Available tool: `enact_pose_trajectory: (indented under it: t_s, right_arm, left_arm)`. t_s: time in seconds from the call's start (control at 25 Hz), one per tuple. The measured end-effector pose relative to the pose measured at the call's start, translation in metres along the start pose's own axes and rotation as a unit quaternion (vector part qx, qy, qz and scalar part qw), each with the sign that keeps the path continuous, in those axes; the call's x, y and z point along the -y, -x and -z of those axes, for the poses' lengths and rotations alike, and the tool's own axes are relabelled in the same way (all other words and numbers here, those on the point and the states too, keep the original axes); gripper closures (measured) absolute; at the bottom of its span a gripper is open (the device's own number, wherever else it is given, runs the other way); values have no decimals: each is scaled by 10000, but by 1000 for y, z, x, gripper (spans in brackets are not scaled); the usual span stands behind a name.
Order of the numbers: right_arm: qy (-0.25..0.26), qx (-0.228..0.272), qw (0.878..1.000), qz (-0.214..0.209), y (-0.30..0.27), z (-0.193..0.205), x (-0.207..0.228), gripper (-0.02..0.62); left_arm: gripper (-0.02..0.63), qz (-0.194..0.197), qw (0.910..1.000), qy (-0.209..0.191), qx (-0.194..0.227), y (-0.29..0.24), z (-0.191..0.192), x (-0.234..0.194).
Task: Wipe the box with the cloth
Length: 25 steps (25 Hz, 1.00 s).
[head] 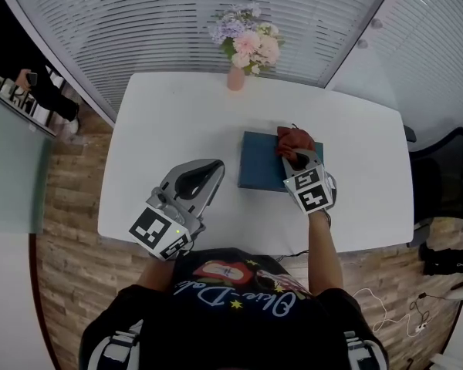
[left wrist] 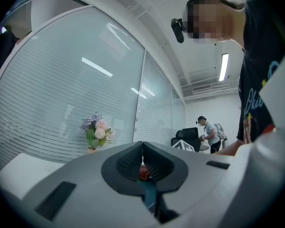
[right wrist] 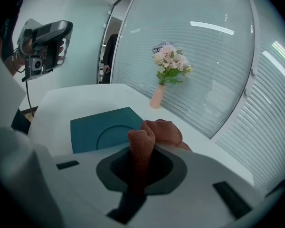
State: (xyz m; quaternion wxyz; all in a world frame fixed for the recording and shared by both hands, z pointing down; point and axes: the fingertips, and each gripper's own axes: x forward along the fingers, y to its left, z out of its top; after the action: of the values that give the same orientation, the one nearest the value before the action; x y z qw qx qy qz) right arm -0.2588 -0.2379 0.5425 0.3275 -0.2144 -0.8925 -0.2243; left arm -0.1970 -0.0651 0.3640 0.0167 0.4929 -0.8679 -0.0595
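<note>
A flat teal box (head: pixel 258 168) lies on the white table (head: pixel 177 114), right of its middle. A crumpled red-brown cloth (head: pixel 295 139) rests on the box's far right corner, and my right gripper (head: pixel 296 156) is shut on it. In the right gripper view the cloth (right wrist: pixel 154 133) bunches up between the jaws, over the near right part of the box (right wrist: pixel 104 129), whose lid bears a round imprint. My left gripper (head: pixel 214 168) is held up left of the box, apart from it, its jaws shut together (left wrist: pixel 142 148) on nothing.
A pink vase of flowers (head: pixel 245 48) stands at the table's far edge, by a glass wall with blinds. A black chair (head: pixel 447 176) sits to the right of the table. A person (left wrist: pixel 209 133) stands far off in the room.
</note>
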Motion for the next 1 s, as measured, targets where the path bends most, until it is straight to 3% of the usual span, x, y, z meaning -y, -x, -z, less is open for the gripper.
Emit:
enact_pose_trajectory:
  t_s: [0.44,1.0]
  right_arm:
    - [-551,-266,9965,563,18,41,44,569]
    - [-1229,-154,9855,1160,44,62,79,569]
  left_arm:
    - [603,44,10000,-17,-32,-4,0,-2]
    - [602,54,10000,-58,-34,-3,-1,-6]
